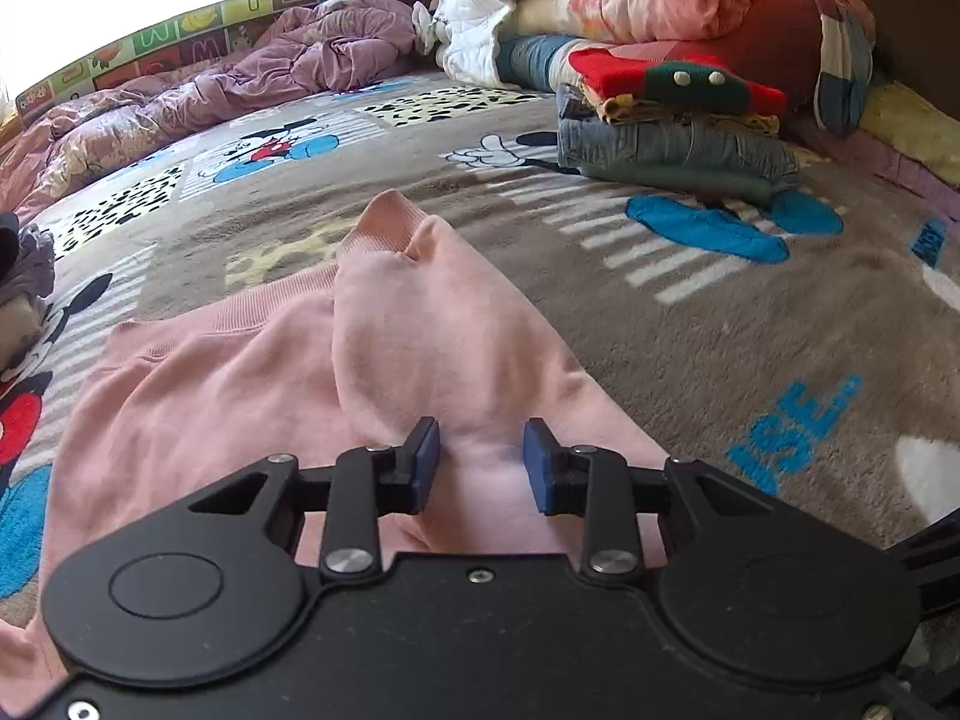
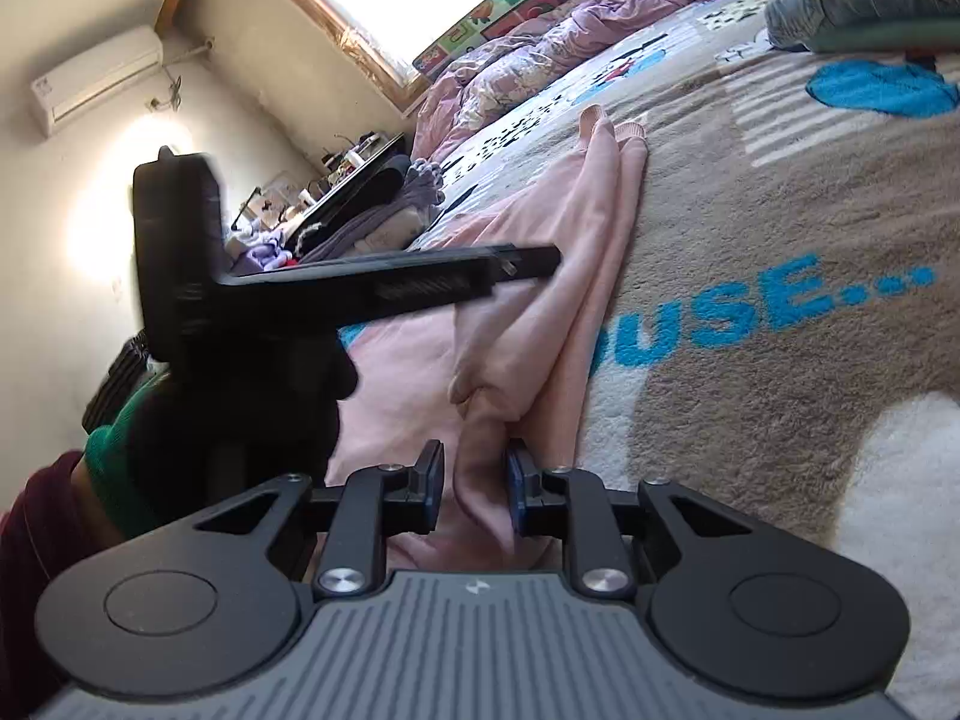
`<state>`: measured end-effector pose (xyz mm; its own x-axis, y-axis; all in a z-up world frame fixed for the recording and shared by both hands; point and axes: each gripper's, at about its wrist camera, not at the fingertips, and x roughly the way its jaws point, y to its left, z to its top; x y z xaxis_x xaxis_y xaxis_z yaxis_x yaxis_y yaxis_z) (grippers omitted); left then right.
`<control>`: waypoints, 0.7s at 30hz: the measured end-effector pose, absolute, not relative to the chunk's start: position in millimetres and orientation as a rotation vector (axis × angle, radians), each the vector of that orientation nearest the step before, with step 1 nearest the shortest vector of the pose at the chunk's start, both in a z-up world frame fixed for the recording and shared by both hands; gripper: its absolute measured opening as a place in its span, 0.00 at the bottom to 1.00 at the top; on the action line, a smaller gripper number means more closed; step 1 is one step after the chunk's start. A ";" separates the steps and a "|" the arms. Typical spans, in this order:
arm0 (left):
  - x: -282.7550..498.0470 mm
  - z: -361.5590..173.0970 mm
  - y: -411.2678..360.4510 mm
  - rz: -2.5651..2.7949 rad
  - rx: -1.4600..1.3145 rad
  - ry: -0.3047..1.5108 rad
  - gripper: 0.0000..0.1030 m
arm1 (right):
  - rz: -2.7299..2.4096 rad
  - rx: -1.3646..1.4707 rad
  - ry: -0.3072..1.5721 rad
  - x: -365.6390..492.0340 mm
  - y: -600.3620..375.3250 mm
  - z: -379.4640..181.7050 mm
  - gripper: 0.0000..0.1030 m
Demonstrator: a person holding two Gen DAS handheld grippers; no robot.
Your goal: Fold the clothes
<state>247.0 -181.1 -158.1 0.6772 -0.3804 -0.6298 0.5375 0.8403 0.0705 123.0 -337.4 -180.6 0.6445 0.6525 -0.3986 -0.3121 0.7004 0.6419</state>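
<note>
A pink sweatshirt (image 1: 252,372) lies on the patterned bed blanket (image 1: 750,336), with a sleeve (image 1: 420,312) folded over its body and the cuff pointing away. My left gripper (image 1: 482,462) is open, its blue pads either side of a ridge of the pink fabric. In the right wrist view the same sweatshirt (image 2: 540,276) lies lengthwise. My right gripper (image 2: 475,489) is open, with a bunched fold of the pink cloth between its pads. The left gripper's black body (image 2: 252,294) shows at the left of that view.
A stack of folded clothes (image 1: 672,132) with a red and green top stands at the back right. Rolled quilts (image 1: 630,6) lie behind it. A purple duvet (image 1: 210,90) is bunched along the far edge. Dark clothes (image 1: 24,276) lie at the left.
</note>
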 end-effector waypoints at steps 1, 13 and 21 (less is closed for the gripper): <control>247.2 -157.0 -180.5 -0.524 0.259 0.649 0.29 | 0.579 0.512 0.656 119.7 -332.8 -177.8 0.22; 290.2 -122.3 -185.2 -0.496 0.220 0.585 0.29 | 0.400 0.003 0.376 67.7 -305.3 -137.4 0.31; 358.4 -128.0 -215.8 -0.484 0.248 0.604 0.25 | 0.443 -0.103 0.455 109.4 -272.7 -155.6 0.32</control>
